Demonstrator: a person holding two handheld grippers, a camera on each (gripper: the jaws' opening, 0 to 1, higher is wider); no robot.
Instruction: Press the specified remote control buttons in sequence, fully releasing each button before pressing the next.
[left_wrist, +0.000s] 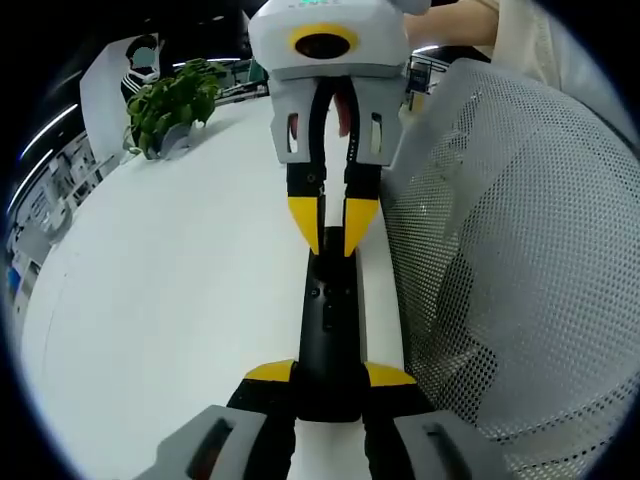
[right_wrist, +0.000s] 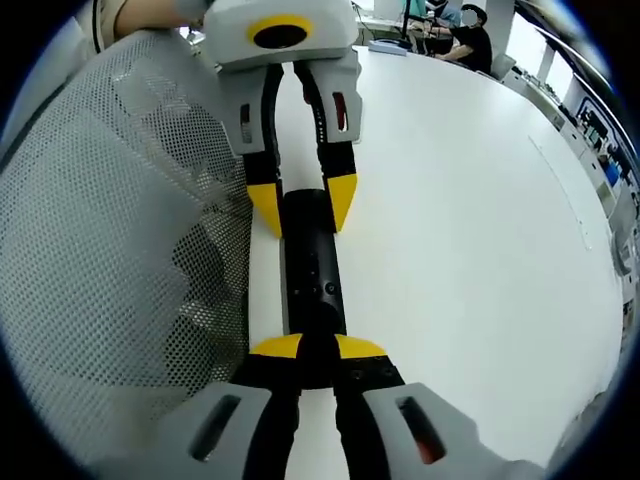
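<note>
remote (left_wrist: 328, 330) clamped end to end by my left gripper (left_wrist: 328, 375) and right gripper (right_wrist: 300, 347), mid-frame; steady it, press one button, fully release.

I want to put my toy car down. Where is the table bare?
Bare white table spreads between the black remote and the potted plant; in the right gripper view it runs wide toward the far edge. It is crowded by the mesh chair back, tight against the remote, with both hand-held grippers at the remote's ends.
</note>
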